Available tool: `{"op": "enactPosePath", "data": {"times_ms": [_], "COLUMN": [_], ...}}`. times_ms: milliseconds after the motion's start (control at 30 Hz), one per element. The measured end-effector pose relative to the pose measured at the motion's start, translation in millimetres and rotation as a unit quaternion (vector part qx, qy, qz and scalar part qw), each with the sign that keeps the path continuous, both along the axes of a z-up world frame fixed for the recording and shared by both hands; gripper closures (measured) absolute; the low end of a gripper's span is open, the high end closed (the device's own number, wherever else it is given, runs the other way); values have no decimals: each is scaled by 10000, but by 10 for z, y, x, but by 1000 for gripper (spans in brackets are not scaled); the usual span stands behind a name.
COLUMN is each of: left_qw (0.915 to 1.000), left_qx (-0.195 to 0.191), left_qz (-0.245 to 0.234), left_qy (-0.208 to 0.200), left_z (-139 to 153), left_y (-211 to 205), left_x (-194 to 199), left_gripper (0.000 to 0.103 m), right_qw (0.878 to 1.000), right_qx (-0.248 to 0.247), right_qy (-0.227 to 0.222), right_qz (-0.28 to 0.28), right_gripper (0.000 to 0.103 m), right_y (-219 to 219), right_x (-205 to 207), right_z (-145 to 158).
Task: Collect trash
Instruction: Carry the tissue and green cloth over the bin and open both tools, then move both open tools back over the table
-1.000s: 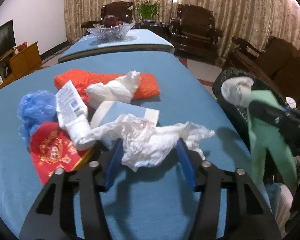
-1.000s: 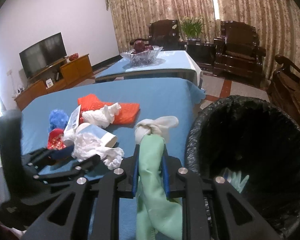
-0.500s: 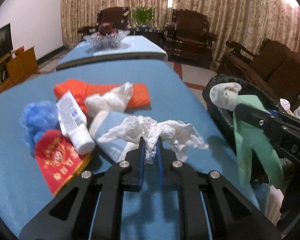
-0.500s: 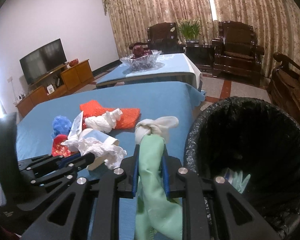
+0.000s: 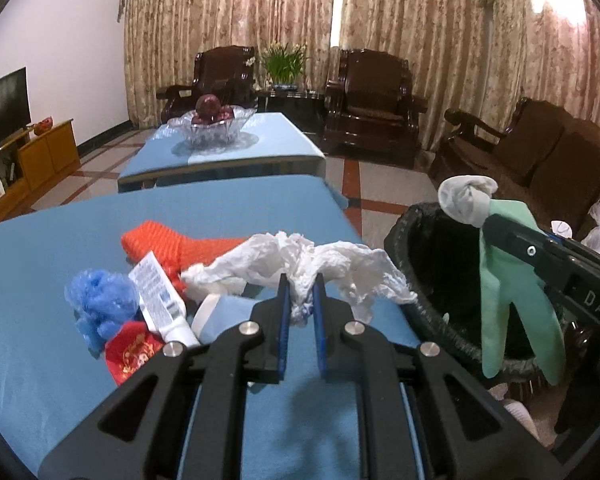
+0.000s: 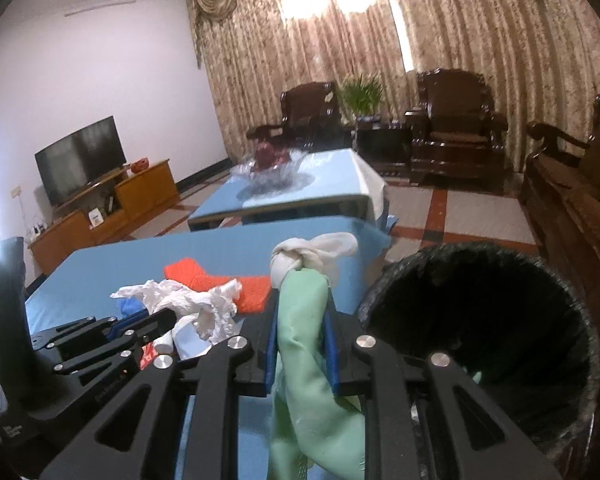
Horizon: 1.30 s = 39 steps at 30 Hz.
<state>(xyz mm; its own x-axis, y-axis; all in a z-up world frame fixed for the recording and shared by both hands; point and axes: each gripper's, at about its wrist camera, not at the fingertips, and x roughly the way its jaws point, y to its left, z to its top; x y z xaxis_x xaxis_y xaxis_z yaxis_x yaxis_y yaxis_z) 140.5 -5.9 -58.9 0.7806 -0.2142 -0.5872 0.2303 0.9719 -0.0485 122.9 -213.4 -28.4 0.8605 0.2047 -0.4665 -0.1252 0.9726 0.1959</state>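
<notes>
My left claw [image 5: 300, 300] is pinching a crumpled white tissue [image 5: 300, 264], its ragged wings spread above the blue bench [image 5: 220, 216] where an orange knit cloth [image 5: 172, 244], a fluffy blue puff [image 5: 100, 304], a white tube [image 5: 160, 300] and a red packet [image 5: 132, 352] lie heaped. My right claw [image 6: 300, 320] is clamped on a limp, smooth green glove [image 6: 304, 380] with a knotted white end [image 6: 300, 258], just beside the round black-lined bin [image 6: 480, 320] at the bench edge
</notes>
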Motion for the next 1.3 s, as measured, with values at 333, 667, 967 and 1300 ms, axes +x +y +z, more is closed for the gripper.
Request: {"op": "enactPosePath", "data": {"times_ms": [333,667,967,1300], "left_qw": [9992,9946,9893,9842], "left_qx": [-157,-240,-247,-408], "left_qz": [-351,-1002,-1436,-1706], "left_qy": [-135,-83,-32,227], "left_z": [172,65,-114,-337], "left_y": [-387,-1075,-1680,-1979], "left_x": [54,226,423,581], "left_gripper": [93,93,93,42], "right_qw": [9987,9916,9853,9729], "right_qx": [-152,-241,-238,-461], "right_qy": [-126,-2,167,487], "right_qz": [-480,-1268,-1682,-2211], "right_gripper": [84,84,84,36], "right_y": [-339,-1088,-1639,-1900], "right_x": [-141,-193,-54,-32], "right_z": [136,41,-165,-487]}}
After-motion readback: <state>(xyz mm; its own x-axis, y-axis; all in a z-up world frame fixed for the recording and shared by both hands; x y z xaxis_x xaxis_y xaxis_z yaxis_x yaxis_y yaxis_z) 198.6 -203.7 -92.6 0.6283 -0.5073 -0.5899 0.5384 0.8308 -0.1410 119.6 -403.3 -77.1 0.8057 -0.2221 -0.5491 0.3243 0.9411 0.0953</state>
